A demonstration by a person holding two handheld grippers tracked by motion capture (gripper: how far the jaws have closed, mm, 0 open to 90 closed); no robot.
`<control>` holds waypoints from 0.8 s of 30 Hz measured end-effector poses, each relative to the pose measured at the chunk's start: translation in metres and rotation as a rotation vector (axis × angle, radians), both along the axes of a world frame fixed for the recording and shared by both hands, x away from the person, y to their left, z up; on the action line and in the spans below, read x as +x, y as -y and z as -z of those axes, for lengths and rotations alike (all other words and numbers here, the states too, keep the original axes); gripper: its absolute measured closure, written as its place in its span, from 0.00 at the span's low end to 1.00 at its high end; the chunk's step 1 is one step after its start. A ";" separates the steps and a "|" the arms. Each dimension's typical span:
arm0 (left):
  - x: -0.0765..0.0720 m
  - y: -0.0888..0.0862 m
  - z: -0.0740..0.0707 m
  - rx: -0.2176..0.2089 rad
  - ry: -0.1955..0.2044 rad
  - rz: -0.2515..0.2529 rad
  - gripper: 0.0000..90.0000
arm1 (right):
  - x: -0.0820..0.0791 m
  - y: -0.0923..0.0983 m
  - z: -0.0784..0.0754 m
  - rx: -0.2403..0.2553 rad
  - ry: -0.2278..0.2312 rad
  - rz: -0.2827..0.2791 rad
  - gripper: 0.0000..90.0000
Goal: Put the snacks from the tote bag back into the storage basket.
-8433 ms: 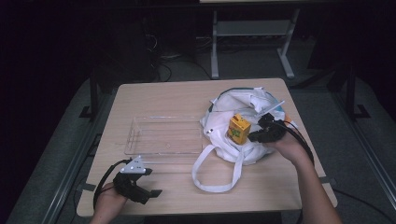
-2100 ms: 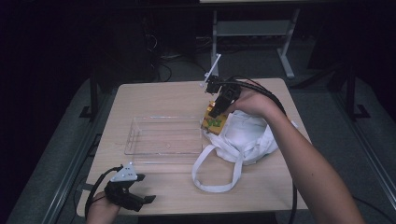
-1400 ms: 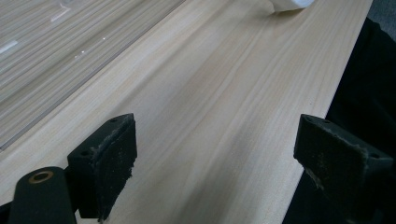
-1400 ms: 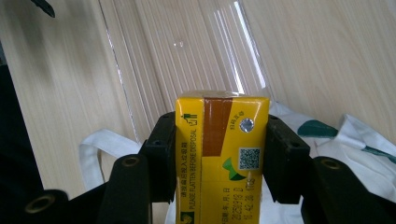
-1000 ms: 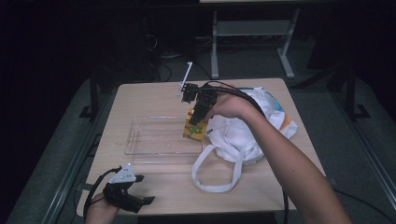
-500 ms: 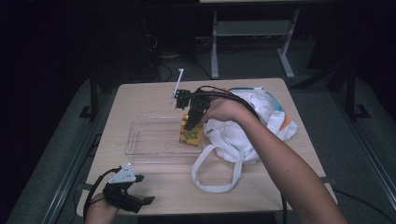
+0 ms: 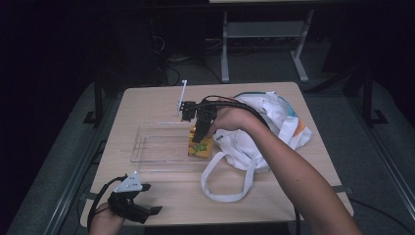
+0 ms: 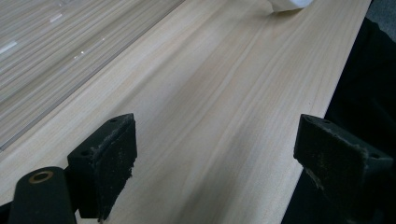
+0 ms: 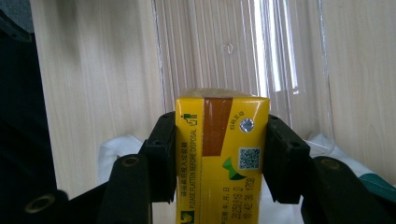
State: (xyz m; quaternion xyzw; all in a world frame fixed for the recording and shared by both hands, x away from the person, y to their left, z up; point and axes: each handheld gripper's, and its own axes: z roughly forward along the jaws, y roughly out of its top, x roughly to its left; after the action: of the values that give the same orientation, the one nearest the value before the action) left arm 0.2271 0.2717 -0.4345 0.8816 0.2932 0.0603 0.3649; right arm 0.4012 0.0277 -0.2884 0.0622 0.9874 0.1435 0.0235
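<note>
Light wooden table (image 7: 161, 105), dark room around it. Your right gripper (image 7: 198, 128) pinches the yellow juice carton (image 7: 200, 147) by its sides, long axis upright, top probably tipped slightly toward you, over the clear plastic tray's (image 7: 147, 147) right end beside the white cloth bag (image 7: 254, 132). A second ago it hung farther right. Your left gripper (image 7: 134, 203) rests spread wide.
</note>
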 end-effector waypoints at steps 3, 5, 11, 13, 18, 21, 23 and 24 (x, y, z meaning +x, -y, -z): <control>0.000 0.000 0.000 0.000 0.000 0.001 0.14 | 0.000 -0.001 0.003 -0.001 0.001 -0.002 0.57; 0.000 0.000 0.000 0.000 0.000 0.002 0.14 | 0.000 -0.002 0.005 -0.005 -0.001 -0.008 0.57; 0.000 0.000 0.000 0.008 0.000 0.008 0.14 | -0.002 -0.004 0.010 -0.034 -0.006 -0.019 0.57; 0.000 0.000 0.000 0.009 0.000 0.009 0.14 | -0.002 -0.005 0.012 -0.042 -0.006 -0.028 0.57; 0.000 0.000 0.000 0.010 0.002 0.010 0.14 | -0.002 -0.008 0.016 -0.058 -0.006 -0.038 0.57; 0.000 0.000 0.000 0.011 0.003 0.011 0.14 | -0.002 -0.009 0.019 -0.072 -0.006 -0.041 0.57; 0.000 0.000 0.000 0.010 0.003 0.011 0.14 | -0.002 -0.010 0.020 -0.078 -0.008 -0.049 0.57; 0.000 0.000 0.000 0.010 0.003 0.011 0.14 | -0.002 -0.010 0.021 -0.080 -0.011 -0.045 0.57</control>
State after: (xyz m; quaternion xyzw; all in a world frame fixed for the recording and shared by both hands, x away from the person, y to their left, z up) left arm 0.2276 0.2718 -0.4342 0.8851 0.2874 0.0609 0.3610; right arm 0.3989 0.0377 -0.3096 0.0395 0.9936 0.1039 0.0175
